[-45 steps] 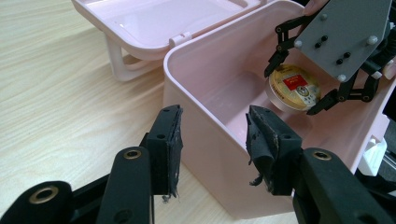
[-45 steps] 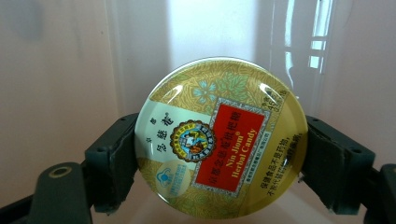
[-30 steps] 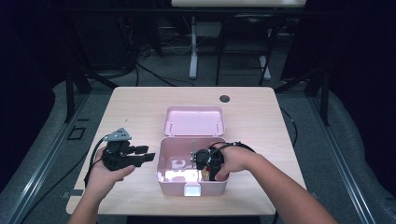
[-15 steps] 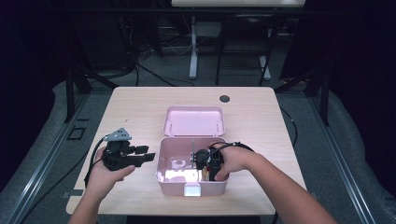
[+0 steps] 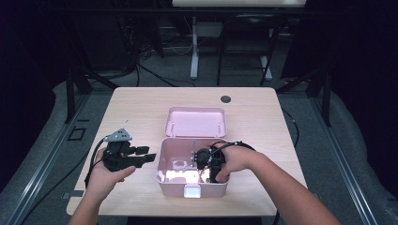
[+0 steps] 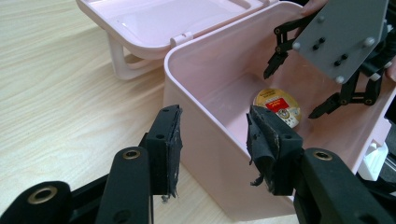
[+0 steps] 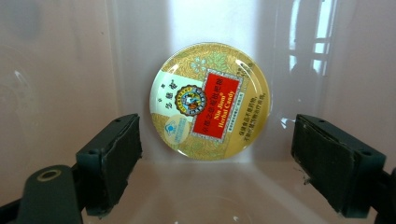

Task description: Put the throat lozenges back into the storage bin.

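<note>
In the high view, the left gripper sits at the lower left of the table, held level and pointing right toward the pink box, just beside its left wall. In the left gripper view its jaws stand spread with nothing between them, one over the wood and one over the box's near wall.

At the centre of the high view the box stands open, its lid folded back flat behind it, inner side up.

Inside the box lies a round candy tin, flat on the floor with its gold and red label facing up; being round, it has no long axis, and in the right gripper view the red label panel runs on a slant from lower left to upper right.

The right gripper reaches down into the box from the right. In the right gripper view its jaws are spread wide, and the tin shows between and beyond the tips, touching neither pad.
</note>
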`<action>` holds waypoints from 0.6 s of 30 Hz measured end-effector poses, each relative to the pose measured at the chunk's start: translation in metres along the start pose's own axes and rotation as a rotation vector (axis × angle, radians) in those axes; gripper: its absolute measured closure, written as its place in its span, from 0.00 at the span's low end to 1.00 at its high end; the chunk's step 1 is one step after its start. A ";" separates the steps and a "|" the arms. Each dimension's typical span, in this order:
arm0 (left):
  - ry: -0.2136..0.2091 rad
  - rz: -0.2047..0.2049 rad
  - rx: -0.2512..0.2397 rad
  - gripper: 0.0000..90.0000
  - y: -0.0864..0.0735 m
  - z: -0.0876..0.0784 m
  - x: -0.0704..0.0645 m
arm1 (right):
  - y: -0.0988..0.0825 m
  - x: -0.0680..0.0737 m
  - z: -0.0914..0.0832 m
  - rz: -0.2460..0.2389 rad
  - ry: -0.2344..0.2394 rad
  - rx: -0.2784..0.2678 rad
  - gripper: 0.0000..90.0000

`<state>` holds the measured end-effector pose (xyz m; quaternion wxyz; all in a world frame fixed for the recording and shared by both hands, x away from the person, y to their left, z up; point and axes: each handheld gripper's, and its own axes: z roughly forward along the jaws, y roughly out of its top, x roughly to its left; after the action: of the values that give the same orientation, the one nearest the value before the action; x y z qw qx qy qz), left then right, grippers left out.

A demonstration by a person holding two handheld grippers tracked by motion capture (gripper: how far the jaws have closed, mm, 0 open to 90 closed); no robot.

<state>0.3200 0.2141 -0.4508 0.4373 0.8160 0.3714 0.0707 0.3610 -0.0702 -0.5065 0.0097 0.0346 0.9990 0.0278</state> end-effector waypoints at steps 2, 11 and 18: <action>-0.001 0.006 0.002 0.61 0.000 0.000 0.000 | 0.000 0.000 -0.004 -0.001 0.000 -0.006 0.17; 0.013 0.022 -0.008 0.59 0.001 0.001 -0.002 | -0.001 -0.001 -0.015 0.010 -0.018 -0.039 0.18; 0.014 0.032 -0.028 0.56 0.000 0.001 -0.002 | -0.001 -0.002 -0.030 0.032 -0.027 -0.065 0.19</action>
<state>0.3194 0.2117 -0.4509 0.4451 0.8151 0.3600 0.0886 0.3623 -0.0733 -0.4762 0.0238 0.0505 0.9966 0.0600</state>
